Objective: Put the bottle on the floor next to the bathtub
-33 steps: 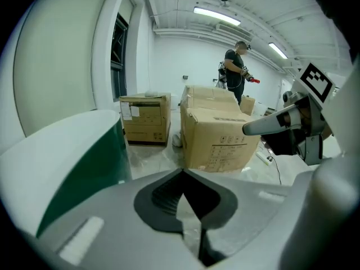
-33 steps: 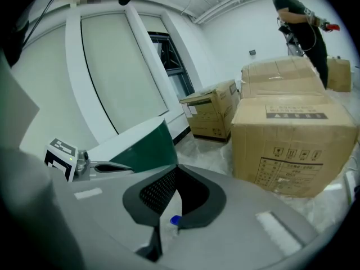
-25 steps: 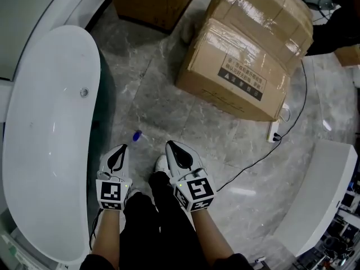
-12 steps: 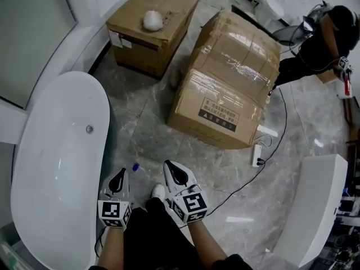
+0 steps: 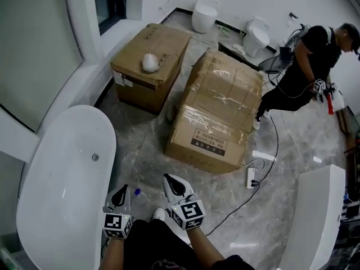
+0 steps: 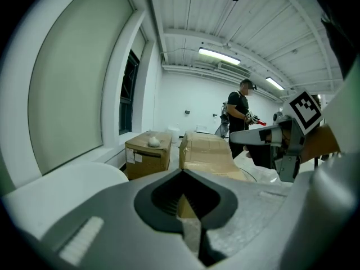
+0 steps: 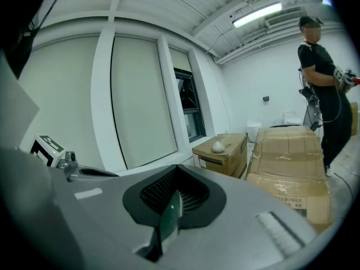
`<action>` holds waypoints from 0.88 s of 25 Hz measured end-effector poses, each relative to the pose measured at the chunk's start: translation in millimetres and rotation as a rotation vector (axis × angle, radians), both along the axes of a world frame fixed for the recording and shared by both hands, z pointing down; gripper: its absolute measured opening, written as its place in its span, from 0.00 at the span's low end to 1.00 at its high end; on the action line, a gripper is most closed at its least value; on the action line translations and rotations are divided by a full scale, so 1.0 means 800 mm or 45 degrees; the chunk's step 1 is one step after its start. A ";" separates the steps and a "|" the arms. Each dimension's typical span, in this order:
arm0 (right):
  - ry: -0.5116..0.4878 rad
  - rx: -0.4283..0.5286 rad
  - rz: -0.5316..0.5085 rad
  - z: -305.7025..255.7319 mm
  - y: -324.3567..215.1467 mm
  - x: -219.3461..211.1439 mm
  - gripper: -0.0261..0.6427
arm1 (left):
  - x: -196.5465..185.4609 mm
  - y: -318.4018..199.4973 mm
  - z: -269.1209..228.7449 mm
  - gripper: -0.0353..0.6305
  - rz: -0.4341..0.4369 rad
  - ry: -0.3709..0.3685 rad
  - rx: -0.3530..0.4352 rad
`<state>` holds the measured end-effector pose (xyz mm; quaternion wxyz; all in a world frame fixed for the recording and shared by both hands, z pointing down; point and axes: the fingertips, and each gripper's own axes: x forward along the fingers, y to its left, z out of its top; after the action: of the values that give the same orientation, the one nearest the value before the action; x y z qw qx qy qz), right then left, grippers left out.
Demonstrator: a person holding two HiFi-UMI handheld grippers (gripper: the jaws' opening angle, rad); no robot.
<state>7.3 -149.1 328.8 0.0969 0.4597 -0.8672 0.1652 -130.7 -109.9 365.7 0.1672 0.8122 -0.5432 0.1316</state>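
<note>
Two grippers: both low in the head view, above my dark trouser legs; left gripper (image 5: 122, 188) nearer the tub, right gripper (image 5: 167, 178) beside it.
Left fingers (image 6: 126, 229): closed tip to tip in the left gripper view, nothing between them.
Right fingers (image 7: 101, 218): also pressed together in the right gripper view, nothing held.
Bottle (image 5: 136, 193): small, blue-topped, on the grey marbled floor (image 5: 143, 145) between my two gripper tips, near the tub's side and touching neither gripper. I cannot tell whether it is upright or lying.
Bathtub (image 5: 42, 218): white, oval, along my left; drain visible in its basin.
Large cardboard box (image 5: 216, 117): taped, on the floor ahead of me, printed label facing me.
Smaller cardboard box (image 5: 149, 66): to the left of the large one, near the window wall; a white lump (image 5: 149, 62) sits on its top.
Power strip (image 5: 250, 177): white, on the floor by the large box's near right corner, with a black cable running from it.
Toilets (image 5: 203, 14): two white ones against the far wall.
Other person (image 5: 304, 66): in dark clothes, at the far right, well apart from me.
</note>
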 end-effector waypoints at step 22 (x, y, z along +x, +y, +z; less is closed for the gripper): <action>-0.063 0.229 0.017 -0.124 0.005 0.018 0.07 | -0.004 -0.013 -0.172 0.05 -0.025 -0.075 0.341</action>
<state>21.8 -145.1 229.6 0.0325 0.4681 -0.8775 0.0988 -133.9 -120.4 228.3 0.0427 0.8177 -0.5684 0.0801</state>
